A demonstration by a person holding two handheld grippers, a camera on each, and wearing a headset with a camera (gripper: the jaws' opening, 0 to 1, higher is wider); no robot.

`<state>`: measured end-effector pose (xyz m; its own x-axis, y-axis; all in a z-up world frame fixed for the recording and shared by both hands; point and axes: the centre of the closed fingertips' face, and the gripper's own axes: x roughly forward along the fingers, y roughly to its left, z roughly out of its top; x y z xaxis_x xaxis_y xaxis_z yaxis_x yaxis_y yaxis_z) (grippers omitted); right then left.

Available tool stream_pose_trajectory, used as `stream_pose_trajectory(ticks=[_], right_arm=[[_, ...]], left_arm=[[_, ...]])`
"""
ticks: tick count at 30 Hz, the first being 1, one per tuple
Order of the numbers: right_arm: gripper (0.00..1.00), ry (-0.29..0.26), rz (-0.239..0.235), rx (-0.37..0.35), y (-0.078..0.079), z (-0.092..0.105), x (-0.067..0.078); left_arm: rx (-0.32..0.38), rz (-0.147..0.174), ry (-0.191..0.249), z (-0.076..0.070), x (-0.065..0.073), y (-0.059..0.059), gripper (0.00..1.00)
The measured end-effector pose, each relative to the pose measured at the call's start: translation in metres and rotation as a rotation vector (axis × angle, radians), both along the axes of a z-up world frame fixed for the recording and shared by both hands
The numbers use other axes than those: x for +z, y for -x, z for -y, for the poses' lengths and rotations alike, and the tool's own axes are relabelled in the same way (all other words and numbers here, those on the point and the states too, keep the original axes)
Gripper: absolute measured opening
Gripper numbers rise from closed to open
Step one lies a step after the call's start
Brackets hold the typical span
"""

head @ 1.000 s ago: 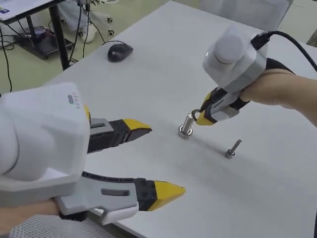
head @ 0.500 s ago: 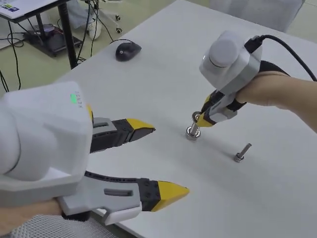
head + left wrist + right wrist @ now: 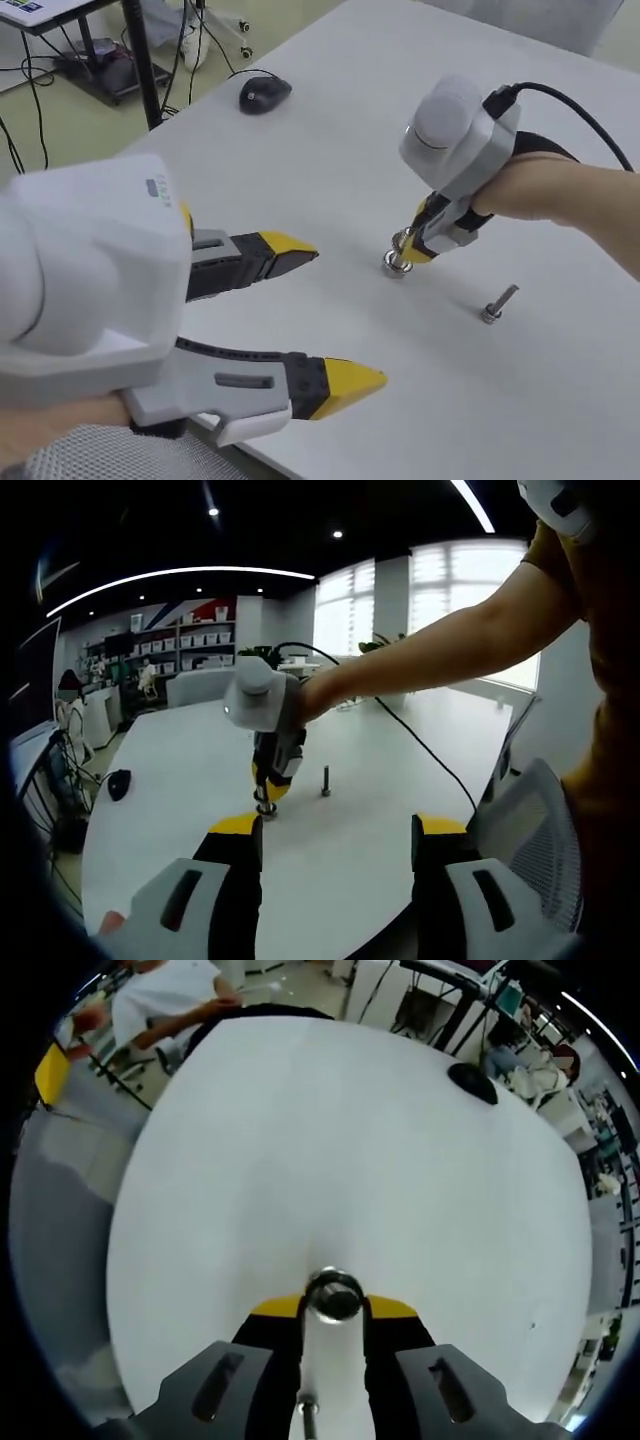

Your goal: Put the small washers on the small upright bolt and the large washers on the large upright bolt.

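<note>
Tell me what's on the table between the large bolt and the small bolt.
Nothing. In the head view, the stretch of white table between the large bolt and the small bolt is bare.

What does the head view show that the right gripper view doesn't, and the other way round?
Head view: the open left gripper near the camera and the hand holding the right gripper. Right gripper view: a close look at the washer pinched in its jaws, plus a person in white beyond the table. Both: the white table and the mouse.
</note>
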<state>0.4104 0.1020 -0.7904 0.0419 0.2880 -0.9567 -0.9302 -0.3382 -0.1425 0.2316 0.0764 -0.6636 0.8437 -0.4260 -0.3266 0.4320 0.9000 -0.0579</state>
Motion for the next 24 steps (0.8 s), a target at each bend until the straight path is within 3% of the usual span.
stream_pose_trajectory(ticks=[9, 24], right_arm=[[0.22, 0.009, -0.017, -0.029, -0.005, 0.0, -0.019], [0.25, -0.007, -0.046, -0.034, -0.003, 0.006, -0.021]], left_arm=[[0.007, -0.005, 0.0, -0.001, -0.001, 0.002, 0.59], [0.011, -0.011, -0.001, 0.0, -0.002, 0.001, 0.59]])
